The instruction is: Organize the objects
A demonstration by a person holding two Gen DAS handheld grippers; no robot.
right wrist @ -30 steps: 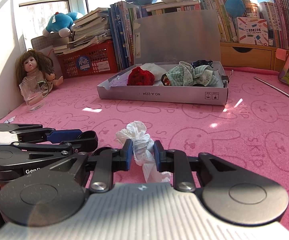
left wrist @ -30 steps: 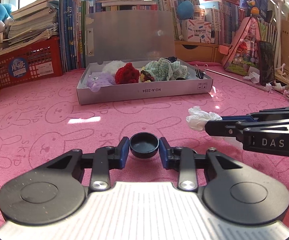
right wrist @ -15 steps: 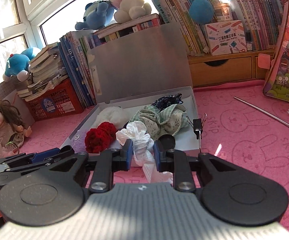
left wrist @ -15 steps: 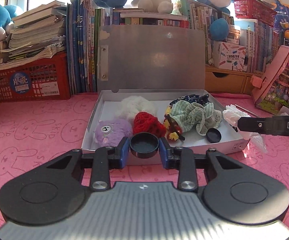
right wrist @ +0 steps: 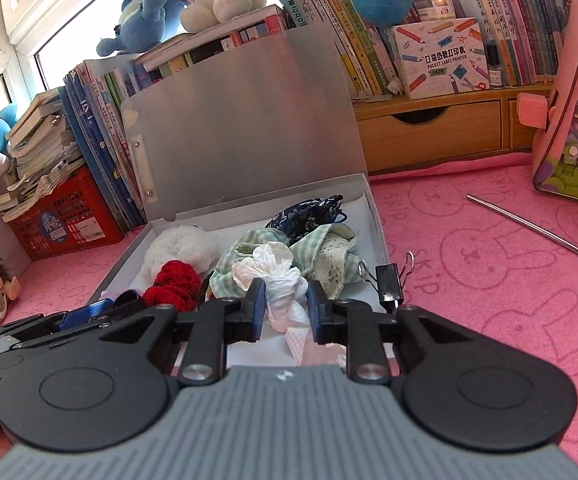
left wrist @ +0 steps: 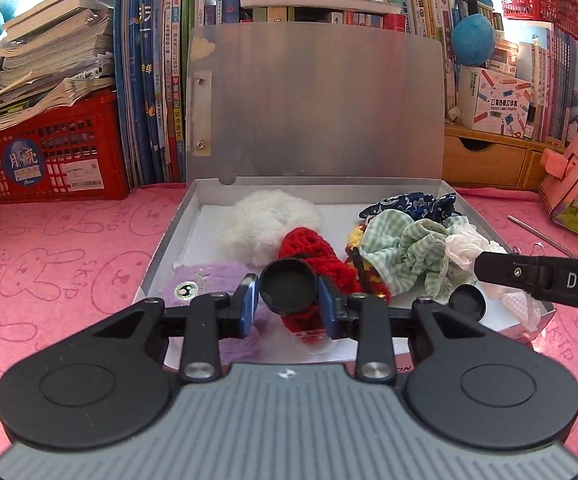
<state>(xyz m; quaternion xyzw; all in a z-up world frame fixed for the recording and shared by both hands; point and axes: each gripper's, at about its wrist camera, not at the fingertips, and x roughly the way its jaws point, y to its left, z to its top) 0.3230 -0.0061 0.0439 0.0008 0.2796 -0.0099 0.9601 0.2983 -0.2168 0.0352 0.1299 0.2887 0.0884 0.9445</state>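
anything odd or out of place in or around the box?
Mildly: a black binder clip hangs on the grey box at its right rim, while the contents are soft toys and cloth. A metal rod lies loose on the pink mat. Nothing spilled or damaged.

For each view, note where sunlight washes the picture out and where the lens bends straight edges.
Left wrist view: glare bleaches the window corners, and the grey box walls splay outward. Right wrist view: the window blows out white, and the steel rod and books lean and curve.
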